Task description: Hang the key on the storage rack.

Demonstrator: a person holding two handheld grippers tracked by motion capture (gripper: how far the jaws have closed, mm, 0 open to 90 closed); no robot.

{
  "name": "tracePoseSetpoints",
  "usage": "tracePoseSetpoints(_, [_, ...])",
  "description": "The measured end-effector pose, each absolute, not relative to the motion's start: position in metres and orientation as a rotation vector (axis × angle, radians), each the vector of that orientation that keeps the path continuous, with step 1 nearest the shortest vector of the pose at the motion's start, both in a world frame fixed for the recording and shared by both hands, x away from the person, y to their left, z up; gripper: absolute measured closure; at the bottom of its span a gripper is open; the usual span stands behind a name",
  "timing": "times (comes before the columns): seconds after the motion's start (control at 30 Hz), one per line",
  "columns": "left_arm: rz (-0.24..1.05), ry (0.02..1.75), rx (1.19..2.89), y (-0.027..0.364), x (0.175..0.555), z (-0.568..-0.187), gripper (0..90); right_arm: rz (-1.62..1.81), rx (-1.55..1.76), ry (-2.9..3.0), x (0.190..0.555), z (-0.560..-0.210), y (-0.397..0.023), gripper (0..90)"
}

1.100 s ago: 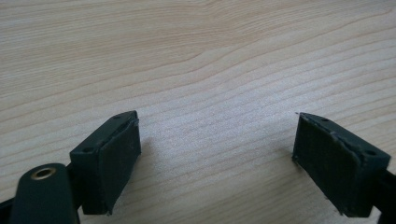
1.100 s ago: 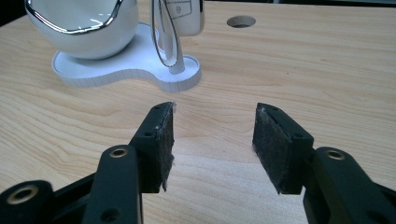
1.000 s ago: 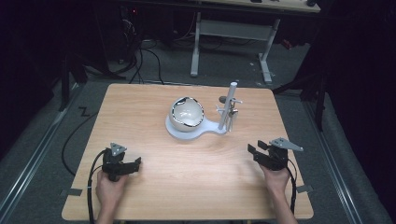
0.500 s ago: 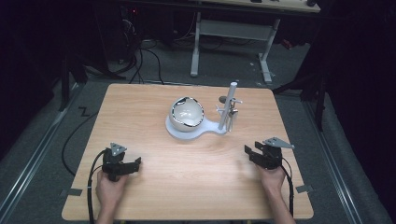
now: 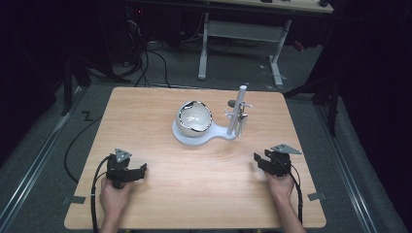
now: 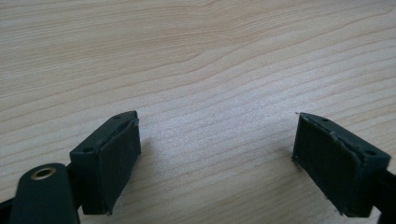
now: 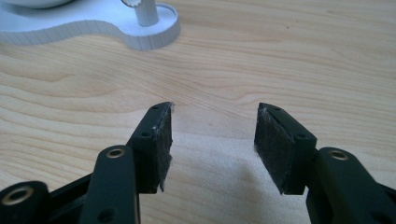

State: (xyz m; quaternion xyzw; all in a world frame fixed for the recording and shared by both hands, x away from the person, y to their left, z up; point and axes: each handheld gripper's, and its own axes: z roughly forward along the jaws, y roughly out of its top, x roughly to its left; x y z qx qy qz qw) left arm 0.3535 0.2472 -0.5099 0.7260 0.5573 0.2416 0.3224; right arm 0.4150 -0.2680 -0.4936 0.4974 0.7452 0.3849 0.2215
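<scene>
A: In the high view, what is on the table point(image 5: 160, 116)?

B: A white bowl point(image 5: 194, 118) sits on a white base point(image 5: 183, 136), past the middle; an upright post point(image 5: 237, 112) stands beside it. The left gripper point(image 5: 138, 170) and right gripper point(image 5: 259, 160) rest near the front corners.

A: And the left gripper view?

B: Its fingers point(image 6: 122, 154) are wide apart over bare wood.

A: The right gripper view?

B: The fingers point(image 7: 162, 140) are apart, nothing between; the base point(image 7: 149, 33) lies well ahead.

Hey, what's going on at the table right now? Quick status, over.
Left gripper open, empty, near edge. Right gripper open, empty, facing the white stand. Bowl sits on the stand, untouched. Bare wood between, nothing in the way.
</scene>
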Motion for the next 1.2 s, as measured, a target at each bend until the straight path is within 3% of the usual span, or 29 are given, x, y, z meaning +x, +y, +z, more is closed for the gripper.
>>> tracePoseSetpoints(1.2, [0.634,1.464,1.904,0.247,0.3532,-0.5099,15.4,0.926,1.359,2.119,0.4187,-0.5041,-0.2617,41.2])
